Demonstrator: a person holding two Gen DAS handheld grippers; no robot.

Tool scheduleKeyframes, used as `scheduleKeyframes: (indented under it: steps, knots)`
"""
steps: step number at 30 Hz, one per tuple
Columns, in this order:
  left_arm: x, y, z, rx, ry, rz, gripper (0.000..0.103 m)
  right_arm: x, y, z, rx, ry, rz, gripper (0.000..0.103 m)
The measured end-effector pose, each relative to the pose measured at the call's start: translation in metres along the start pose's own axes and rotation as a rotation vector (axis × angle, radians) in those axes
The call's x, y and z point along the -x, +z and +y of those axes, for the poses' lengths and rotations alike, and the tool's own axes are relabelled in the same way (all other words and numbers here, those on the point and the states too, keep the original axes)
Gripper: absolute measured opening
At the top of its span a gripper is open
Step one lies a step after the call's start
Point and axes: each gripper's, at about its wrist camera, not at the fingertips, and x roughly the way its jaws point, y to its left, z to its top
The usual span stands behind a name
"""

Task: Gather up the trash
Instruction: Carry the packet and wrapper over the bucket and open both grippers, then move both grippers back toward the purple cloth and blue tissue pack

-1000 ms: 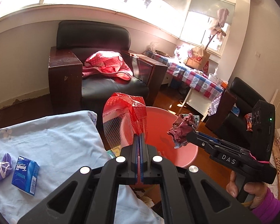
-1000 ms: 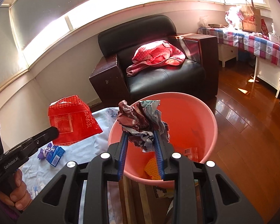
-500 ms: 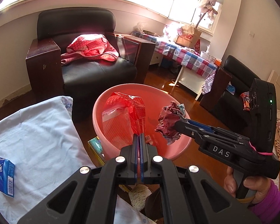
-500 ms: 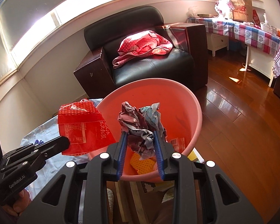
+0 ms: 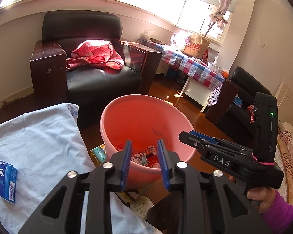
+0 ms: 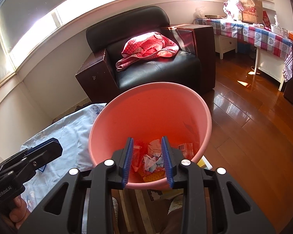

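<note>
A pink plastic bin (image 5: 146,117) (image 6: 150,113) stands on the floor beside a bed with a light blue sheet (image 5: 35,136). My left gripper (image 5: 143,144) is open and empty over the bin's near rim. My right gripper (image 6: 147,142) is open and empty over the same bin; it also shows in the left wrist view (image 5: 187,135). Crumpled wrappers and paper (image 6: 153,159) (image 5: 144,157) lie at the bin's bottom, with a red packet (image 6: 136,156) beside them. A blue Tempo tissue pack (image 5: 4,181) lies on the sheet at the left.
A black leather armchair (image 5: 84,64) with a red dotted cloth (image 5: 95,55) stands behind the bin. A table with a checked cloth (image 5: 195,66) and a paper bag (image 5: 196,45) is at the back right. A second black chair (image 5: 242,101) stands on the right. Small boxes (image 5: 97,154) lie by the bin's base.
Both grippers opened over the bin. The red bag left my left gripper and the crumpled wad left my right gripper; both now lie inside the bin.
</note>
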Motion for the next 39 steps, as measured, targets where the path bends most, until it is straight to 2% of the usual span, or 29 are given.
scheduleKeyframes:
  steps: [4, 7, 12, 13, 14, 16, 23, 30, 34, 39]
  knots:
    - [0.016, -0.002, 0.011, 0.002, 0.042, -0.031, 0.037, 0.002, -0.002, 0.011, 0.017, 0.014, 0.005, 0.03]
    - [0.03, -0.006, 0.025, 0.03, 0.075, -0.047, 0.041, 0.004, -0.004, 0.025, 0.047, 0.031, 0.009, 0.03]
    - [0.059, -0.014, 0.058, 0.079, 0.157, -0.083, 0.041, 0.003, -0.007, 0.053, 0.106, 0.06, 0.019, 0.031]
    - [0.066, -0.015, 0.066, 0.091, 0.173, -0.09, 0.043, 0.002, -0.007, 0.06, 0.116, 0.071, 0.024, 0.032]
    - [0.073, -0.018, 0.074, 0.103, 0.192, -0.097, 0.044, 0.001, -0.007, 0.066, 0.126, 0.083, 0.029, 0.039]
    - [0.087, -0.023, 0.09, 0.127, 0.232, -0.113, 0.047, -0.001, -0.009, 0.08, 0.146, 0.107, 0.032, 0.045]
    - [0.134, -0.046, 0.155, 0.206, 0.389, -0.146, 0.049, -0.009, -0.018, 0.132, 0.247, 0.17, 0.079, 0.045]
    - [0.158, -0.072, 0.217, 0.223, 0.532, -0.092, 0.049, -0.024, -0.027, 0.188, 0.362, 0.24, 0.141, 0.045]
    - [0.159, -0.082, 0.245, 0.217, 0.561, -0.047, 0.049, -0.035, -0.032, 0.227, 0.424, 0.302, 0.179, 0.045]
    - [0.147, -0.094, 0.262, 0.201, 0.559, 0.005, 0.049, -0.044, -0.042, 0.275, 0.477, 0.408, 0.229, 0.045]
